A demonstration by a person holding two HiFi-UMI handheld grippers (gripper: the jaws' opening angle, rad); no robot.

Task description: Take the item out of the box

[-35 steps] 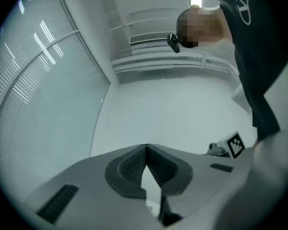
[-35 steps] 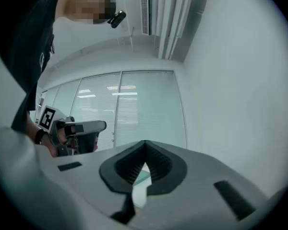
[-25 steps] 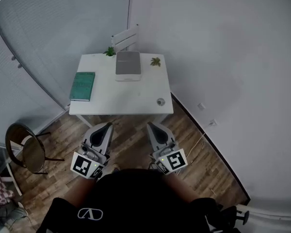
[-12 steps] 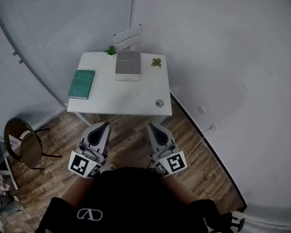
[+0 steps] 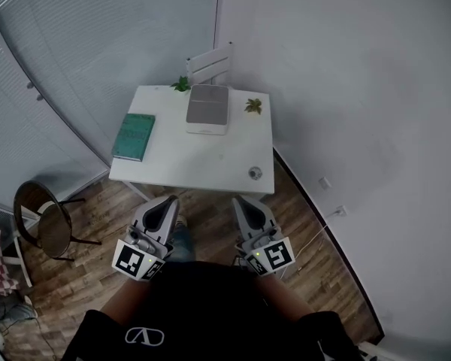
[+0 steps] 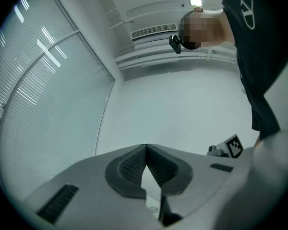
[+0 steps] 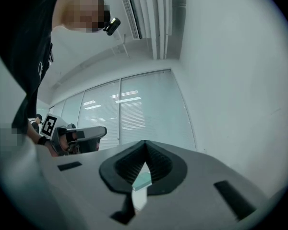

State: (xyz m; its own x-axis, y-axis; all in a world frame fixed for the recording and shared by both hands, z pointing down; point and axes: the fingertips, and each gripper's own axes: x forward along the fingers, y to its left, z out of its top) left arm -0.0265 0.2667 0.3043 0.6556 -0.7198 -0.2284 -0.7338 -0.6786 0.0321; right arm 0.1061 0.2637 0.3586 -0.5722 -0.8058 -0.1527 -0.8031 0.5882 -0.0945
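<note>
Left tongs [image 5: 167,200] and right tongs [image 5: 240,200] are both closed tip to tip, with nothing between them. Each one's own view shows the ribbed pads meeting at a point. They are held side by side, low in front of the person's black shirt [image 5: 203,307] and above the wooden floor [image 5: 83,277]. Both point toward the white desk [image 5: 203,164], and in the head view their tips stop just short of its near edge. Neither touches anything on it.

A flat grey box [image 5: 207,107] lies at the far side of the desk, well apart from both tongs, and its lid looks closed. Nothing of what it holds can be seen. A small green plant [image 5: 182,83] stands just beside its far left corner, and a second plant [image 5: 253,106] stands near its right side. A green book [image 5: 134,136] lies flat by the left edge of the desk. A small round object [image 5: 255,173], too small to identify, sits near the front right corner. A white chair [image 5: 209,62] stands behind the desk against the wall, and a round stool [image 5: 41,220] stands on the floor to the left.
</note>
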